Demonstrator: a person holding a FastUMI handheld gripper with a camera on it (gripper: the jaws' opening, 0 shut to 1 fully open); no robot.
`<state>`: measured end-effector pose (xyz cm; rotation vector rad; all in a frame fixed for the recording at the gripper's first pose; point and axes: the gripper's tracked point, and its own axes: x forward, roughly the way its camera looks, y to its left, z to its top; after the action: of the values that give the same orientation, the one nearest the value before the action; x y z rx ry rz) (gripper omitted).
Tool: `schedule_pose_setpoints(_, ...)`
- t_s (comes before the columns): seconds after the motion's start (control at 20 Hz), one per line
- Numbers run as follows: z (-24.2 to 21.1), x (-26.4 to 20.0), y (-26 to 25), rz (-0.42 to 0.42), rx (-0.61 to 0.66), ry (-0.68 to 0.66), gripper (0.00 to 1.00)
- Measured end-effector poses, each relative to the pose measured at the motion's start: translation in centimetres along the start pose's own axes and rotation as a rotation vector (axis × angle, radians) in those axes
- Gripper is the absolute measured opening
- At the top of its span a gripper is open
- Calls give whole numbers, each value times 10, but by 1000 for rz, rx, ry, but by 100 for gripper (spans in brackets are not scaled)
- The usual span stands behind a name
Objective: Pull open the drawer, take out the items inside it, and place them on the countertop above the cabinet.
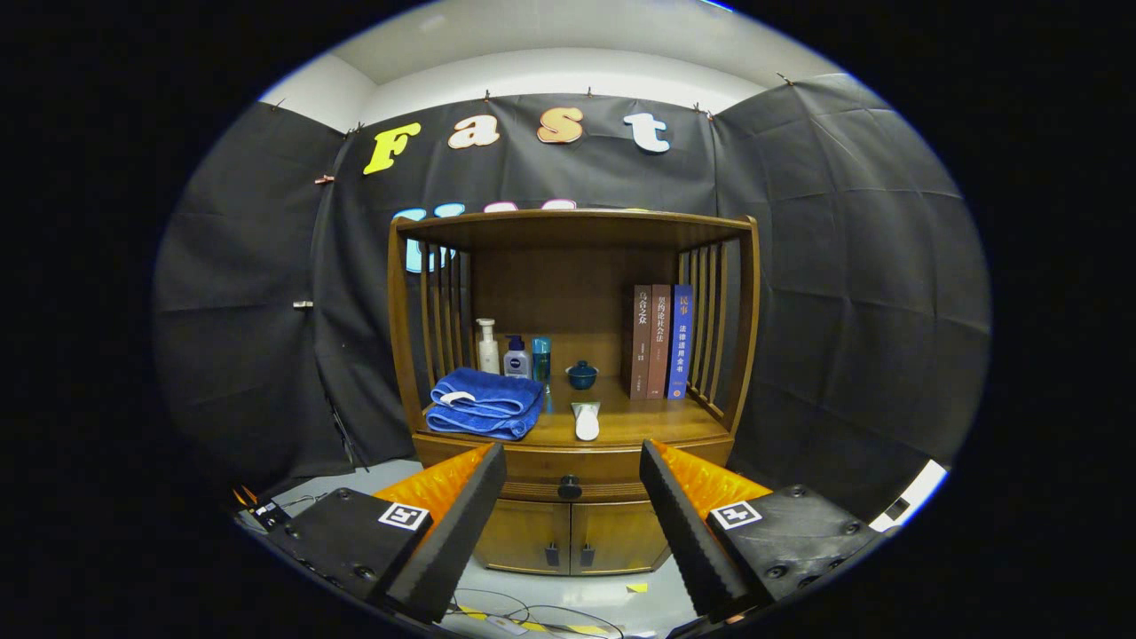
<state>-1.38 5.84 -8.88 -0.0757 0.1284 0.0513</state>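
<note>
Spread wide, my claw (572,461) holds nothing, its fingers framing the wooden cabinet (572,524) ahead. Between the fingertips and beyond them sits the drawer (532,466), closed, with its dark round knob (569,486). On the countertop (639,424) above lie a folded blue towel (485,404) and a small white tube (587,420). Farther back stand three bottles (515,355), a little blue lidded pot (582,374) and three upright books (660,341).

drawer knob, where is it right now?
In the gripper view, the dark drawer knob sits centred on the closed drawer front, below the countertop and above the two cabinet doors, beyond the open gripper, between its fingers.
</note>
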Motion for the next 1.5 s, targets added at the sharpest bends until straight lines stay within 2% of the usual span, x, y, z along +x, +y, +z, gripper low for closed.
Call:
schedule_pose_setpoints(0.85,-2,12,14,31,4,1,99)
schedule_pose_setpoints(1.15,-3,25,4,7,-9,-6,99)
schedule_pose_setpoints(1.5,-14,45,13,64,-17,2,99)
